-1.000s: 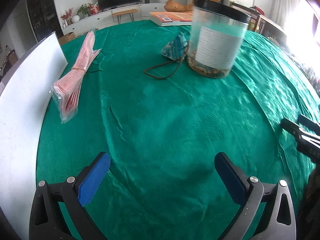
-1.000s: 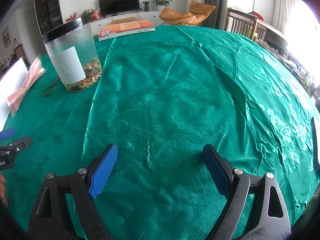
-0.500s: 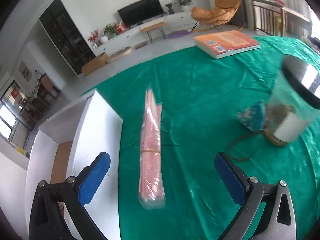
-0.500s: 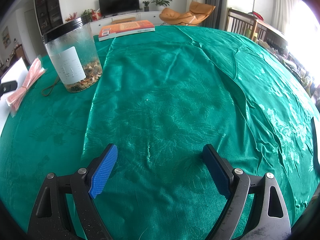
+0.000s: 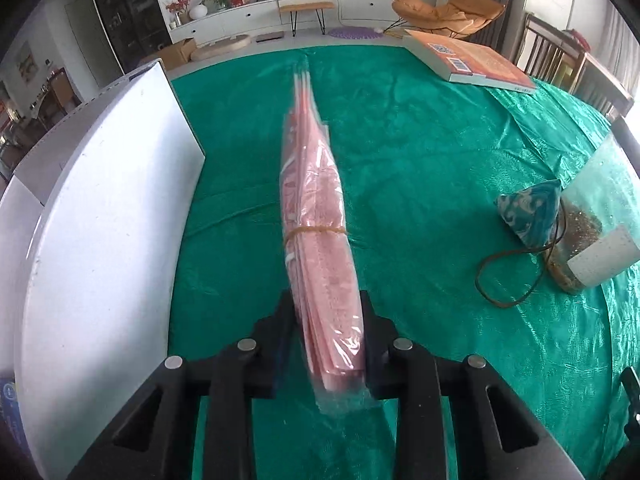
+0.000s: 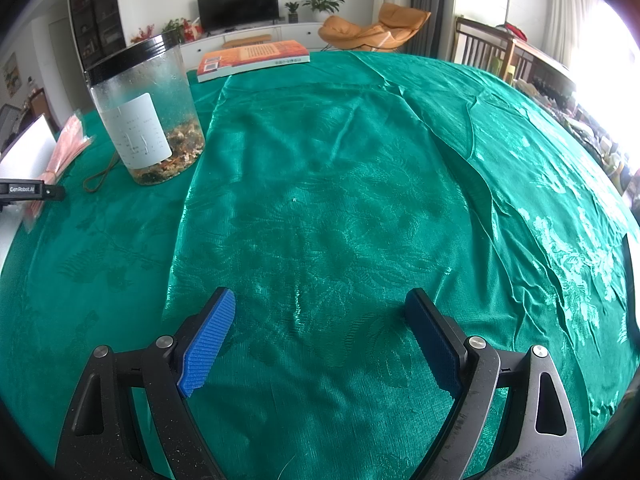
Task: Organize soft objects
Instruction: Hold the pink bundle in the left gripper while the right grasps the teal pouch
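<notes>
A long pink bundle of plastic-wrapped sheets (image 5: pixel 316 216), bound by a rubber band, lies on the green tablecloth (image 5: pixel 420 168) and runs away from me. My left gripper (image 5: pixel 326 312) is shut on the bundle's near end. The bundle also shows in the right wrist view (image 6: pixel 66 148), at the far left, with the left gripper's tip (image 6: pixel 28 191) over it. A blue patterned pouch (image 5: pixel 530 210) with a brown cord lies to the right, against a jar. My right gripper (image 6: pixel 320 332) is open and empty above bare cloth.
A white box (image 5: pixel 100 216) stands on the left, close to the bundle. A clear jar with a black lid (image 6: pixel 146 108) holds dried bits at its bottom. An orange book (image 6: pixel 252 58) lies at the table's far side. The cloth (image 6: pixel 360 160) is wrinkled on the right.
My left gripper swung left from the open cloth to the pink bundle and shut on its near end. My right gripper has not moved.
</notes>
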